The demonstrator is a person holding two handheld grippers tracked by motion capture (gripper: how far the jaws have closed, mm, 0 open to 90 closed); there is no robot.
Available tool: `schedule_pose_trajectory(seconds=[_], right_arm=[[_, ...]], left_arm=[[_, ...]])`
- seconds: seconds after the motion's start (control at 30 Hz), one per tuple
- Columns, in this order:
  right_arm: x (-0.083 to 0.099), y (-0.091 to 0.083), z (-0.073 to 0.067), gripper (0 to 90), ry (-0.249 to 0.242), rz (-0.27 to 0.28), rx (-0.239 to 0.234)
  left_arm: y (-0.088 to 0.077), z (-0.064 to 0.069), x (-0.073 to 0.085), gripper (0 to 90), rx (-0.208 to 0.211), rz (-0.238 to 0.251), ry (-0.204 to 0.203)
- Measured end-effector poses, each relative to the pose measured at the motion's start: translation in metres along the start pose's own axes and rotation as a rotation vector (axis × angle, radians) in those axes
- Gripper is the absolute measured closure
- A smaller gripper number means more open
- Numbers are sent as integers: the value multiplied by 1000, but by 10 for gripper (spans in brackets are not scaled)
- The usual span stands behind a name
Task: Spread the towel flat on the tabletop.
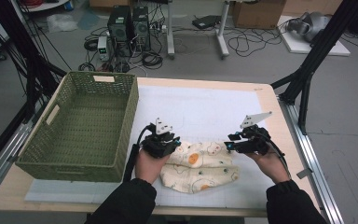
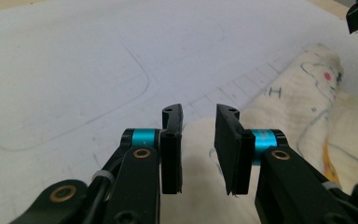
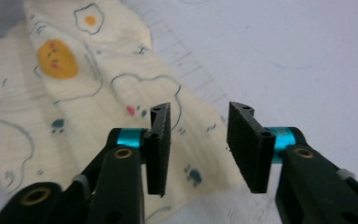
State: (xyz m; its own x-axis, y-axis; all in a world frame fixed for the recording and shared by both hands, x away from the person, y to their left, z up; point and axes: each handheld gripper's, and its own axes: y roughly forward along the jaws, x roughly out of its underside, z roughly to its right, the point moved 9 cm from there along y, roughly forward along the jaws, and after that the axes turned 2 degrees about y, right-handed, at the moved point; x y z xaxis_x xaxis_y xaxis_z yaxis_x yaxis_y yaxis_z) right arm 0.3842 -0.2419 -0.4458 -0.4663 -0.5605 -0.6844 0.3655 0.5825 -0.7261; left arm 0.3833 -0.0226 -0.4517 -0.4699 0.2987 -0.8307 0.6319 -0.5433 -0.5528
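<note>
A: Item one?

B: Cream cotton cloth printed with fried eggs and cloud outlines [image 1: 199, 165], folded flat, lower centre of the high view, lying on the white gridded mat [image 1: 205, 105] over the pale wooden table [image 1: 268, 100].

A: Handling?

B: Judged light, soft and limp. It will sag and unfold if lifted by one point, but it is neither fragile nor slippery. Best taken at two corners or along a folded edge, pinching all layers together.

A: Item two?

B: Left gripper [image 2: 199, 149], black with teal collars, at the cloth's left end. Jaws stand partly apart with cloth below and between them; the pads [image 2: 171, 154] do not press on it.

A: Item three?

B: Right gripper [image 3: 209, 147], same make, at the cloth's right edge [image 3: 200, 98]. Jaws moderately apart, hovering over the hem where fabric meets mat; nothing gripped.

A: Item four?

B: Olive-green woven plastic basket [image 1: 130, 112], rectangular, with handle slots, left half of the high view, just beside the left hand [image 1: 148, 163]. Nothing lies in it.

A: Caution?

B: A shallow pinch would likely catch the top layer only and let the fold open.
</note>
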Motion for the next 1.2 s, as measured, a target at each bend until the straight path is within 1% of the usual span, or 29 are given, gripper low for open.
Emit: schedule_pose_trajectory(seconds=[0.07,0.1,0.13,0.2,0.23,0.27,0.3,0.37,0.4,0.43,0.47,0.5,0.53,0.57,0.6,0.67,0.7,0.73,0.8,0.83,0.87,0.9,0.93,0.97,1.0,1.03,1.07,1.13,1.2], right_arm=[[-1,9,2,563,-7,-18,-6],[1,15,4,554,-14,-39,-7],[5,23,7,554,-13,-71,-5],[12,33,8,586,1,-103,-15],[16,37,8,604,7,-128,-25],[22,42,8,634,9,-163,-30],[27,45,8,676,12,-192,-36],[28,47,8,724,-6,-196,-20],[28,47,6,800,-7,-200,-30],[28,47,5,843,-13,-203,-41],[28,48,3,878,-14,-207,-51],[28,48,2,885,-15,-214,-48],[28,48,3,887,-21,-210,-50],[28,48,3,888,-16,-219,-49],[27,47,4,889,-25,-218,-37],[22,42,5,891,-23,-195,-18],[18,38,5,891,-30,-174,-7],[13,33,8,891,-36,-152,16],[0,22,13,891,-42,-89,56],[-10,14,16,891,-45,-42,84],[-16,10,19,891,-50,-9,104],[-24,5,23,888,-48,36,125],[-27,4,26,878,-44,54,125],[-28,6,30,747,-28,71,125],[-27,9,36,629,-3,69,153],[-23,12,38,629,23,54,142],[-21,14,38,631,28,47,130],[-13,17,34,627,18,21,118],[-5,20,29,618,12,-1,96]], left_arm=[[13,0,5,683,11,-47,-11],[22,0,11,668,24,-88,-21],[28,0,17,662,20,-123,-16],[36,-1,25,656,4,-171,13],[40,1,30,661,7,-203,37],[41,1,32,688,-9,-207,56],[41,0,32,732,-26,-207,64],[40,1,32,809,-13,-211,76],[40,1,32,849,-6,-212,65],[40,0,32,861,-3,-211,53],[40,-1,32,868,-2,-211,45],[39,-2,32,874,-8,-211,50],[37,-4,29,875,-30,-194,52],[34,-5,25,876,-50,-161,49],[31,-7,21,876,-63,-133,41],[22,-11,8,876,-99,-45,18],[16,-13,1,877,-118,4,8],[11,-16,-5,877,-139,51,0],[-1,-22,-21,876,-187,175,-29],[-4,-24,-26,873,-197,210,-43],[-5,-27,-31,858,-214,246,-63],[-5,-29,-32,801,-225,248,-68],[-1,-32,-29,762,-233,222,-81],[3,-34,-25,698,-228,192,-98],[5,-35,-21,659,-232,164,-99],[6,-36,-18,651,-234,150,-92],[9,-36,-14,652,-226,128,-90],[10,-37,-8,654,-223,101,-83],[11,-35,-2,654,-204,67,-79]])
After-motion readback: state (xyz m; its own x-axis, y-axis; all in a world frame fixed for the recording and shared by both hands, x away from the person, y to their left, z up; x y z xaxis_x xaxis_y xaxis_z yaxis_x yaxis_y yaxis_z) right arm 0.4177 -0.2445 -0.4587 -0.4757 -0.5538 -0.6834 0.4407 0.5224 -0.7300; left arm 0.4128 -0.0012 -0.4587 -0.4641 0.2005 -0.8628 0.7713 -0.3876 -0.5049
